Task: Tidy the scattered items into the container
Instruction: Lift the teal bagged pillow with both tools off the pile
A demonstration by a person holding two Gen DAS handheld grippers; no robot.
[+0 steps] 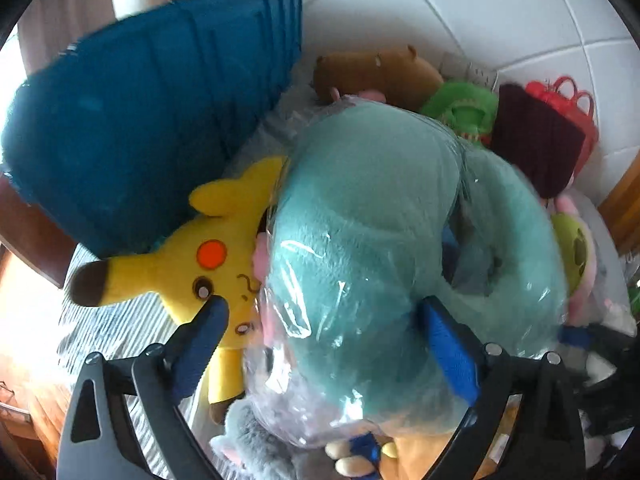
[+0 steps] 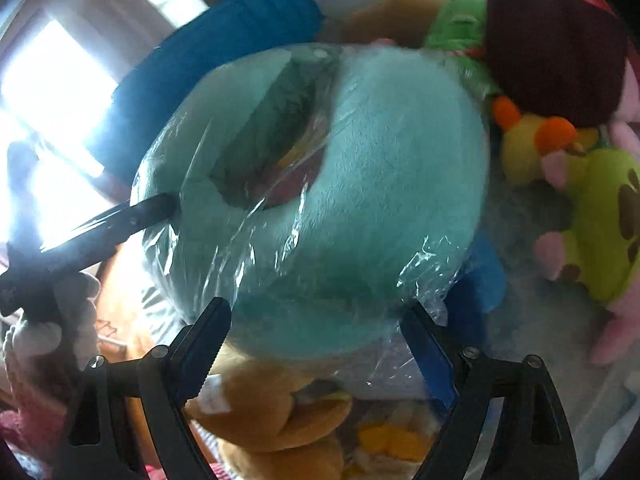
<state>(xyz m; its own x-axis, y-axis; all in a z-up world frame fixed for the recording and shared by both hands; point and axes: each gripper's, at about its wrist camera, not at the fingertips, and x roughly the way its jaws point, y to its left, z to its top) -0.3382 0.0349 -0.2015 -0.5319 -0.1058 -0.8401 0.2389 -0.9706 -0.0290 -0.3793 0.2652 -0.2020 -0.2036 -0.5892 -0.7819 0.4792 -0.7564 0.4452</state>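
Note:
A teal U-shaped neck pillow (image 1: 360,220) (image 2: 360,168) in clear plastic wrap fills both views, above a heap of plush toys. My right gripper (image 2: 316,322) is shut on its lower curve, both blue pads pressing the wrap. My left gripper (image 1: 328,320) stands open around the pillow's other arm. Its right finger (image 1: 448,344) lies against the plush, while its left finger (image 1: 208,328) is off the wrap, at the face of a yellow Pikachu plush (image 1: 192,268). The right wrist view shows a dark finger of the left gripper (image 2: 120,220) at the pillow's left end.
A big blue ribbed cushion (image 1: 140,120) lies at the back left on a striped sheet (image 1: 112,328). Behind the pillow are a brown plush (image 1: 380,72), a green plush (image 1: 460,108), a maroon knit hat (image 1: 536,148) and a red basket (image 1: 572,96). A paw-print green plush (image 2: 608,220) is at right.

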